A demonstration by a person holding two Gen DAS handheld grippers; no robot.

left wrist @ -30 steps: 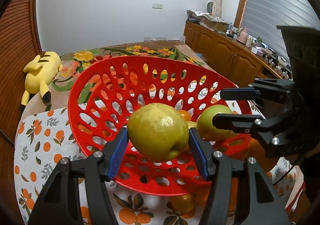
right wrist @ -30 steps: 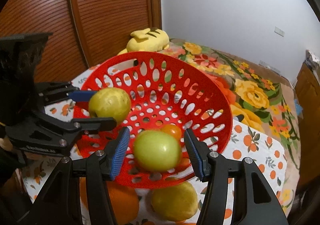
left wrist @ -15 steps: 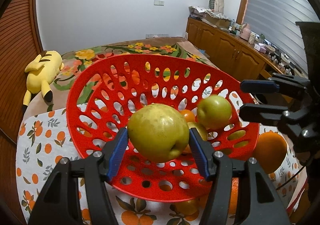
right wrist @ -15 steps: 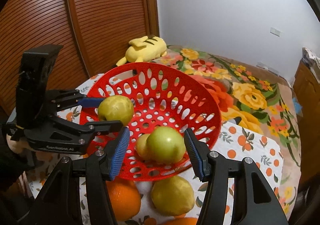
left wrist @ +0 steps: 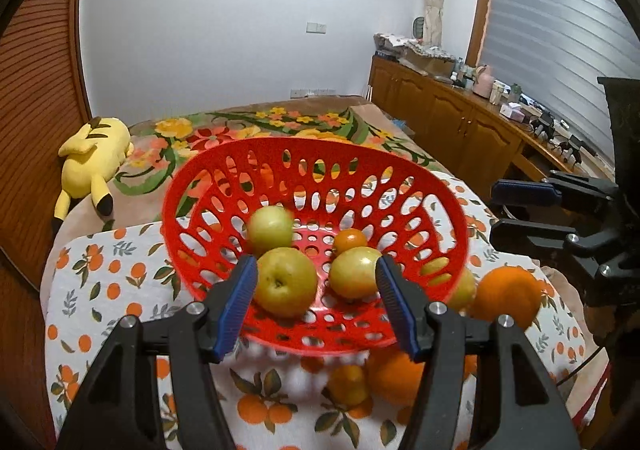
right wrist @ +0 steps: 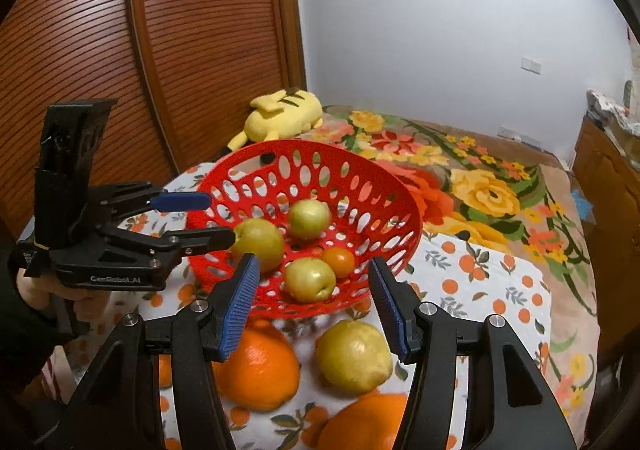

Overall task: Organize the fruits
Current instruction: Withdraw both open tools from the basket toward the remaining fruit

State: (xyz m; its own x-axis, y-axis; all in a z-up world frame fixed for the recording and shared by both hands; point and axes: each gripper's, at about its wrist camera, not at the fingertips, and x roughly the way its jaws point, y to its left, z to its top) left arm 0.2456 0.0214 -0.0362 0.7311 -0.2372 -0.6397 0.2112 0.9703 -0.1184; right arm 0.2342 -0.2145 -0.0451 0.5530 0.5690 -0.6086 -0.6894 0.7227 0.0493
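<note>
Both grippers, left and right, backed off empty, jaws apart; pears now in basket. Next: go for orange on cloth, centre jaws, squeeze gently.

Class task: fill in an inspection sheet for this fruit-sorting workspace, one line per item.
Surface: orange-print tablecloth, partly covered.
Job's things: red basket holds three green fruits and a small orange fruit; outside it lie oranges and a yellow-green fruit.
Clutter: nothing seen.
Grippers: left gripper and right gripper open, holding nothing.
Cables: thin dark cable at the table's edge.
Surroundings: yellow plush toy, floral blanket, wooden cabinets.
</note>
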